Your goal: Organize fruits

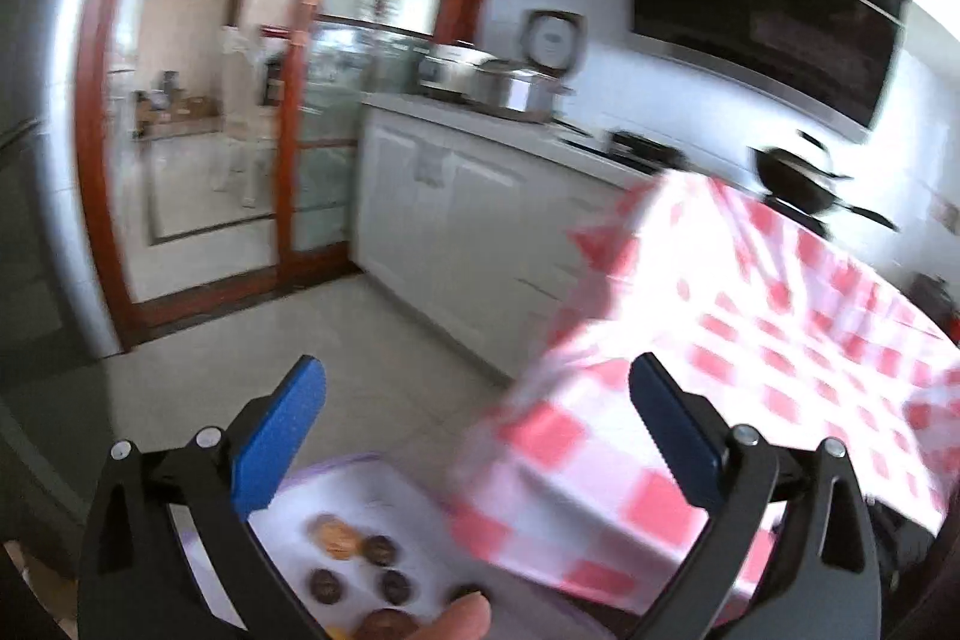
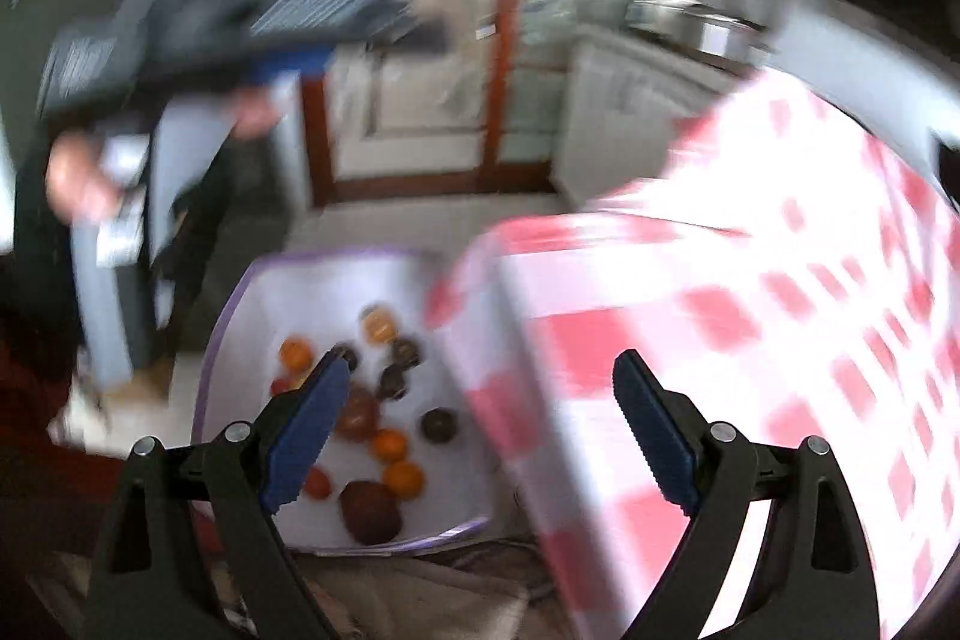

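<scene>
A white bin with a purple rim stands on the floor beside the table and holds several fruits: oranges, dark round fruits and a large brownish-red one. My right gripper hovers above the bin, open, with nothing between its blue pads. In the right wrist view my left gripper shows blurred at the upper left, held by a hand. In its own view the left gripper is open and empty, over the bin's rim and dark fruits.
A table under a red-and-white checked cloth fills the right side, its corner next to the bin. Behind it run white kitchen cabinets with steel pots and a black pan. A wood-framed glass door and tiled floor lie to the left.
</scene>
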`<state>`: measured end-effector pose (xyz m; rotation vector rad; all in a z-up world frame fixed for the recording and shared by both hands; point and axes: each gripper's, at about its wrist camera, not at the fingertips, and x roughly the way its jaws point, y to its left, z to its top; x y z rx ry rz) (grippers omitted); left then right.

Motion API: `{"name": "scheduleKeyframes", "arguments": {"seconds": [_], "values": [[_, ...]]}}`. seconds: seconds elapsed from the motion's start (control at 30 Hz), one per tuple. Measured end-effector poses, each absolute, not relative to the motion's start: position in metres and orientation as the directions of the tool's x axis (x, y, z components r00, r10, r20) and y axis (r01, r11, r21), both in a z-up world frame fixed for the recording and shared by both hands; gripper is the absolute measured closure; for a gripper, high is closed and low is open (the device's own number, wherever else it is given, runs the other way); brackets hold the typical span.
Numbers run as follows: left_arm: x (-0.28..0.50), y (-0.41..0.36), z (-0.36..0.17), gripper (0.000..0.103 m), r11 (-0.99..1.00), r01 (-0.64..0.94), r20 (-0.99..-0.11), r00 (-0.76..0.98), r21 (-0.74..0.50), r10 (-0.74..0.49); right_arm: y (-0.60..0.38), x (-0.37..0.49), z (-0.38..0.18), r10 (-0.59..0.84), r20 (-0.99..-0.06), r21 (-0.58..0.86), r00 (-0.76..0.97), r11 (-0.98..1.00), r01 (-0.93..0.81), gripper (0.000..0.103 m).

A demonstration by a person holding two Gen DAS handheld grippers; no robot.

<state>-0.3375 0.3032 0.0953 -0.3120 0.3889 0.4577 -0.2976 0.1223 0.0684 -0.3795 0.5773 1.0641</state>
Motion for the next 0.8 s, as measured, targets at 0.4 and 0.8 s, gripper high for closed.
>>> {"name": "scheduleKeyframes", "arguments": {"seconds": [0.4,0.8], "values": [[-0.271,0.194,0.08,0.002,0.94,-0.339,-0.442,0.836,0.047,0.323,0.016,-0.216,0.073,0.647,-0.559,0.252,0.519,0.728,-0.637,0.016],[-0.386,0.323,-0.02,0.002,0.681,-0.723,-0.757,0.383,0.111,0.53,0.221,-0.319,-0.003,0.472,-0.876,0.046,0.094,0.278,-0.96,0.016]]}}
